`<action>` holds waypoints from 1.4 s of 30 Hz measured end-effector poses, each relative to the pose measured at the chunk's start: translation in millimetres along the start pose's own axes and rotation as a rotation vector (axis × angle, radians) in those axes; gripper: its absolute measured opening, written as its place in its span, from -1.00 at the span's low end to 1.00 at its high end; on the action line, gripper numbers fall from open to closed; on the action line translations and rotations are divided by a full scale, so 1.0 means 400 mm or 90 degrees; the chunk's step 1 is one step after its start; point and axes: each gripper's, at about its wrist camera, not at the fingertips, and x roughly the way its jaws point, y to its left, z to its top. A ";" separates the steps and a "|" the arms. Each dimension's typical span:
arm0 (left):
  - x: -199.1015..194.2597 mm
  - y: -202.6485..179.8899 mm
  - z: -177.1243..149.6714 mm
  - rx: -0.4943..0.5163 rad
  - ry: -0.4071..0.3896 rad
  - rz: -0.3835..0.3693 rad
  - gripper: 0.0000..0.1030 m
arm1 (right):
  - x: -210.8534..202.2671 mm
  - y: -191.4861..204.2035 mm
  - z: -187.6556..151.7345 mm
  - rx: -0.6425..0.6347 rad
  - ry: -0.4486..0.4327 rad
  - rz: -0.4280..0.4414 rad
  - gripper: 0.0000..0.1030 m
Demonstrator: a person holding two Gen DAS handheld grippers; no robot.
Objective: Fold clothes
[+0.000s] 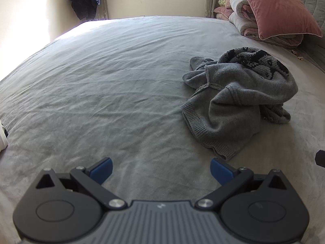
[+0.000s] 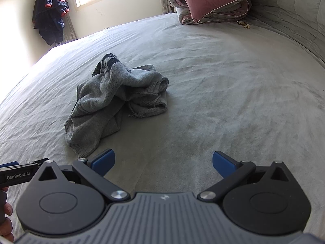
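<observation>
Sweater: a grey knit sweater [image 1: 237,99] lies in a crumpled heap on the bed [image 1: 113,77], toward its middle, not folded and not spread flat.
Sweater's look: soft grey knit with a ribbed hem trailing toward me and a dark patterned band bunched on the far top of the heap; one ribbed edge curls out to the side. I cannot tell sleeves from body in this tangle.
Left gripper: my left gripper [image 1: 161,169] hovers low over bare sheet, the heap ahead and to its right, jaws spread wide and holding nothing.
Right gripper: my right gripper [image 2: 163,163] hovers likewise, the heap ahead and to its left, jaws spread wide and empty.
Why so placed: I judge the two grippers flank the heap from the near side so each can take a separate edge; the wide spread suits thick knit.
Hem: the ribbed hem is the nearest clear edge to both grippers.
Surroundings: a pink pillow [image 1: 278,8] sits on rolled bedding at the far corner, well apart from the sweater; dark clothes [image 2: 49,13] hang by the window.
</observation>
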 end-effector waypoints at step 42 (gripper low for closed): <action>0.127 -0.036 0.178 0.016 -0.001 -0.046 0.99 | 0.095 0.092 0.208 -0.050 -0.053 0.027 1.00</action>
